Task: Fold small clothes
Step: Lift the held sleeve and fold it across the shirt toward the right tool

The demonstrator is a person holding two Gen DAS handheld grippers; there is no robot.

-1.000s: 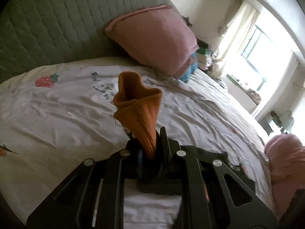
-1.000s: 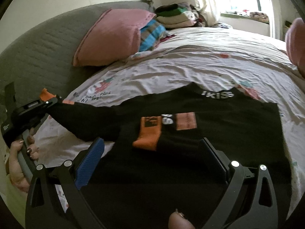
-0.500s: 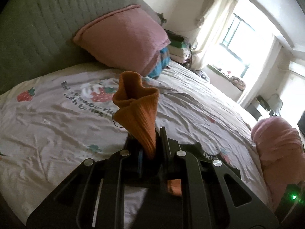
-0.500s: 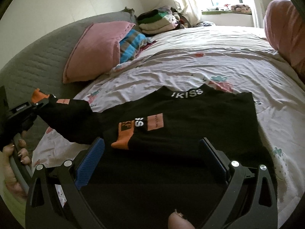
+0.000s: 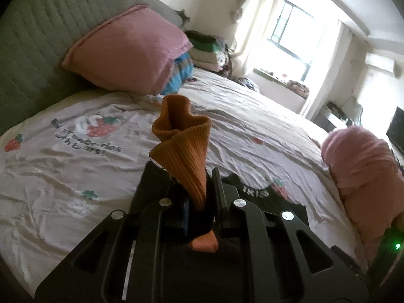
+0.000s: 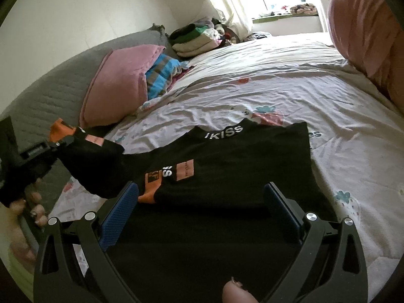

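Orange cuff [image 5: 184, 149] of the black top's [image 6: 240, 166] sleeve is clamped by the left hand-held gripper [image 5: 202, 197]; the top is spread on the bed [image 6: 290, 83], the right hand-held gripper [image 6: 202, 202] held wide above it.

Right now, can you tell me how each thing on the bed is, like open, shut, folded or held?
Left hand-held gripper: shut on the orange ribbed sleeve cuff.
Right hand-held gripper: open, holding nothing.
Black top with orange cuffs: lying on the bed, one sleeve folded across it, the other lifted.
Pink pillow: leaning on the grey headboard.
Clothes pile: folded, stacked.
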